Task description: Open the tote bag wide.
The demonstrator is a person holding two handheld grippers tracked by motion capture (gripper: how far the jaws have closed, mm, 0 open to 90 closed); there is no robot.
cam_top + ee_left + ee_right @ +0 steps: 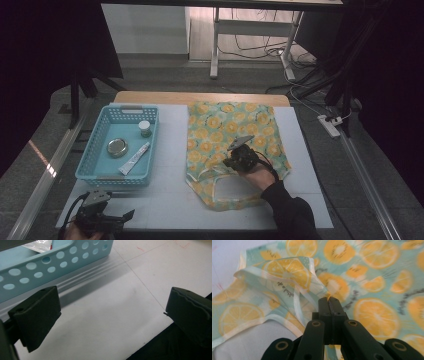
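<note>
I hold the right gripper point(234, 161) clamped on the lemon-print bag point(231, 131), which lies flat on the white table point(170, 200) to the right of the blue basket point(91, 162). In the right gripper view the jaws stand fully together with a fold of the printed fabric point(287, 277) pinched at their tips, just beside the bag's handle opening; the upper layer is raised and puckered there. The left gripper point(120, 219) rests at the near left corner of the table, jaws spread wide and empty, just beside the basket wall point(50, 262).

Hazards from this state, as I judge them:

1. Thin grip. The pinch takes little cloth. A fast lift may pull the fabric out of the jaws.
2. Double layer. I cannot tell whether one layer or both are caught. If both are caught, the bag will not open when raised.
3. Drag. A sideways pull may slide the whole bag across the table instead of lifting its mouth.
4. Left approach. Moving the left gripper toward the bag could strike the basket and shift the tube point(134, 158), tin point(116, 147) and small jar point(145, 128) inside it.
</note>
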